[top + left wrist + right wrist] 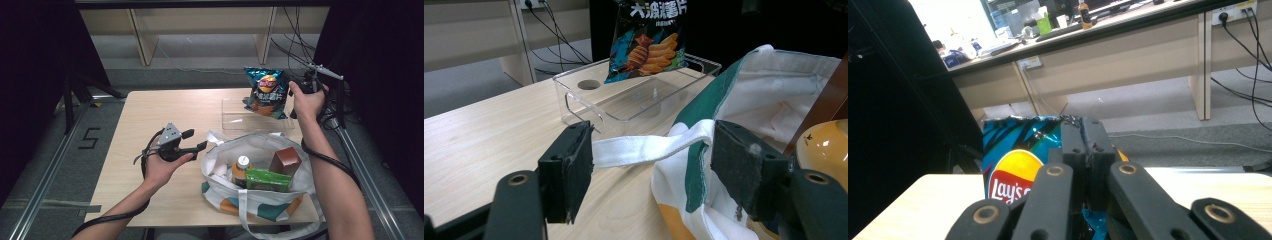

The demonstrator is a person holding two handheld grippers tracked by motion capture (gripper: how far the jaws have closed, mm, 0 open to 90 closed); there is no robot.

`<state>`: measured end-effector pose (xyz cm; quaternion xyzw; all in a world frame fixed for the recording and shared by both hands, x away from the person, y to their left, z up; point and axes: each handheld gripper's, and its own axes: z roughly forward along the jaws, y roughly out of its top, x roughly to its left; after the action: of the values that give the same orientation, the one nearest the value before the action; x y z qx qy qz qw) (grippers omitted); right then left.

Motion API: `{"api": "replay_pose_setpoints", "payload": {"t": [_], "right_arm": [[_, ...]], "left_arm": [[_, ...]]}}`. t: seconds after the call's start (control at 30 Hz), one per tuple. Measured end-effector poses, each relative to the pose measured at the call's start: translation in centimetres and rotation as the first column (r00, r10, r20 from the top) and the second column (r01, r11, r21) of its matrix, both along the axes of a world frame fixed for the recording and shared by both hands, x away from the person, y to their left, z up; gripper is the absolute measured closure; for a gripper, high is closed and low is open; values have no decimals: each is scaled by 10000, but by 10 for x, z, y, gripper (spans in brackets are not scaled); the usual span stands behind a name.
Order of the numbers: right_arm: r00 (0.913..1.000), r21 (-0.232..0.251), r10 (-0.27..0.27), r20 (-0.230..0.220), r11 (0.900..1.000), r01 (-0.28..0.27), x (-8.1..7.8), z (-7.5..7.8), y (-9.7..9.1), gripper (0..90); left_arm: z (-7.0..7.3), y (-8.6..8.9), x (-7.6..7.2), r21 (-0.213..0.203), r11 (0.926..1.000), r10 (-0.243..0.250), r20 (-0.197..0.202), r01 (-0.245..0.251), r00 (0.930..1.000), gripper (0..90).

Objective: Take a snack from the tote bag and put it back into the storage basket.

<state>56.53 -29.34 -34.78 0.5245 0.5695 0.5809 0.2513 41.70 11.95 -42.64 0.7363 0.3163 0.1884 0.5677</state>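
Meanwhile the right tool (300, 90) is gripping the top edge of the chips bag (266, 92), holding it upright over the clear tray (231, 120) at the far right of the desk (150, 115). Its jaws are pressing tight together on the bag's crimped top, as the right gripper view is showing close up (1087, 150). The left tool (195, 140) is resting wide open in the left hand, nothing between its pads, just left of the tote (260, 205). That tote is sitting near right, carrying an orange bottle (241, 170), a brown box (285, 161) and a green packet (267, 180). The left gripper view is showing the tote's white strap (644, 148) lying across the gap between the jaws, and a round hole (589, 84) in the tray's wall.
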Motion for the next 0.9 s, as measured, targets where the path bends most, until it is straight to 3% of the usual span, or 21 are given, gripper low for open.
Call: {"api": "replay_pose_setpoints", "payload": {"t": [0.17, 0.2, 0.23, 0.27, 0.47, 0.9], "right_arm": [[10000, -105, 59, 62, 9999, -58, 3, -4, 2, 900], [9999, 83, -1, -130, 10000, 2, 2, -4, 3, 900], [10000, -91, 12, -35, 10000, -13, 4, -6, 2, 900], [9999, 147, -12, -160, 9999, 14, 4, -6, 4, 900], [9997, -65, -10, -233, 10000, 8, 7, -12, 2, 900], [9975, 134, -233, -665, 9996, 243, 6, -29, -8, 898]], "left_arm": [[0, 0, 0, 12, 10000, -6, 26, 6, 10000, 326], [0, 0, 0, 4, 10000, -6, 19, 6, 10000, 326], [0, 0, 0, 5, 10000, -8, 14, 8, 10000, 326], [0, 0, 0, 8, 10000, -9, 13, 9, 10000, 326], [-1, 0, 0, 11, 10000, -16, -14, 16, 10000, 326], [-2, -1, 0, 47, 10000, -58, 2, 58, 10000, 326]]}}
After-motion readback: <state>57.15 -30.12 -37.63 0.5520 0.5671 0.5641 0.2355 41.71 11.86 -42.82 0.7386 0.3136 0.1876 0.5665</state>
